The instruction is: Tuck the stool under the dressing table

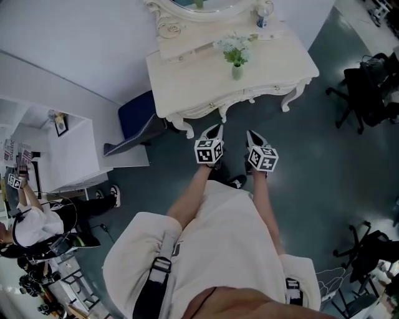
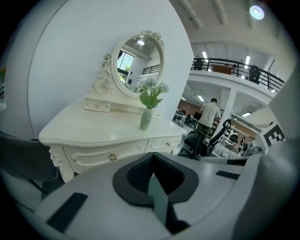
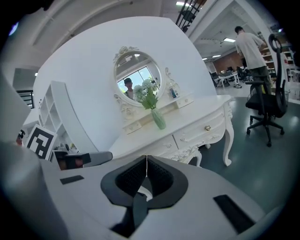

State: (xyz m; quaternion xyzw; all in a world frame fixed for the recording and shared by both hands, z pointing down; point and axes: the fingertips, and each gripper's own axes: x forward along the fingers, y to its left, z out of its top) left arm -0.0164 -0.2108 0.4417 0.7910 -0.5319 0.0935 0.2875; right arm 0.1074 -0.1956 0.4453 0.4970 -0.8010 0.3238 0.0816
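The white dressing table stands against the wall ahead, with an oval mirror and a vase of flowers on it. A dark blue padded seat, seemingly the stool, sits on the floor at the table's left end, outside the legs; its edge shows in the left gripper view. My left gripper and right gripper hover side by side in front of the table, both shut with nothing between the jaws. In their own views the left gripper and right gripper show jaws pressed together.
A white shelf unit stands left of the stool, and a person is beside it. Black office chairs are at the right and lower right. A small bottle stands at the table's back.
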